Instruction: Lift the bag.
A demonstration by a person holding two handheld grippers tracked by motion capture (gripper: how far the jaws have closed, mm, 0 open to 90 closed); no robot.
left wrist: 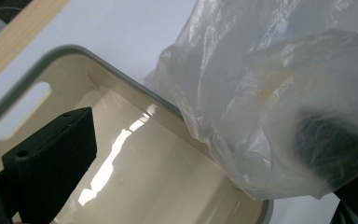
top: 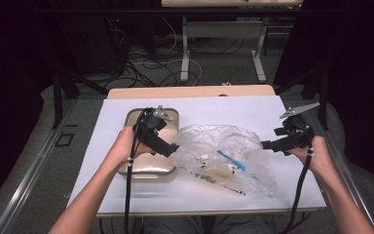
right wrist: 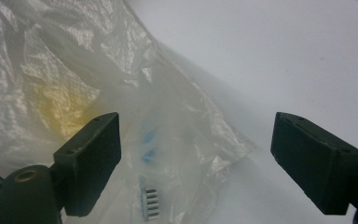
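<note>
A crumpled clear plastic bag (top: 224, 158) lies on the white sheet, with a blue strip (top: 231, 160) and a yellowish item (top: 221, 171) inside it. Its left end overlaps the right rim of a cream tray (top: 146, 168). My left gripper (top: 173, 148) reaches over the tray to that end of the bag. In the left gripper view its jaws stand wide apart over the tray (left wrist: 168, 177); the bag (left wrist: 270, 93) drapes over the right jaw. My right gripper (top: 265, 145) is open at the bag's right edge. In the right gripper view, the thin edge of the bag (right wrist: 74, 60) lies between the spread jaws, unpinched.
The white sheet (top: 224, 109) covers most of a small wooden table (top: 190, 91). Bare sheet lies behind the bag and to its right. Beyond the table are another table's metal legs (top: 185, 53) and cables on the floor.
</note>
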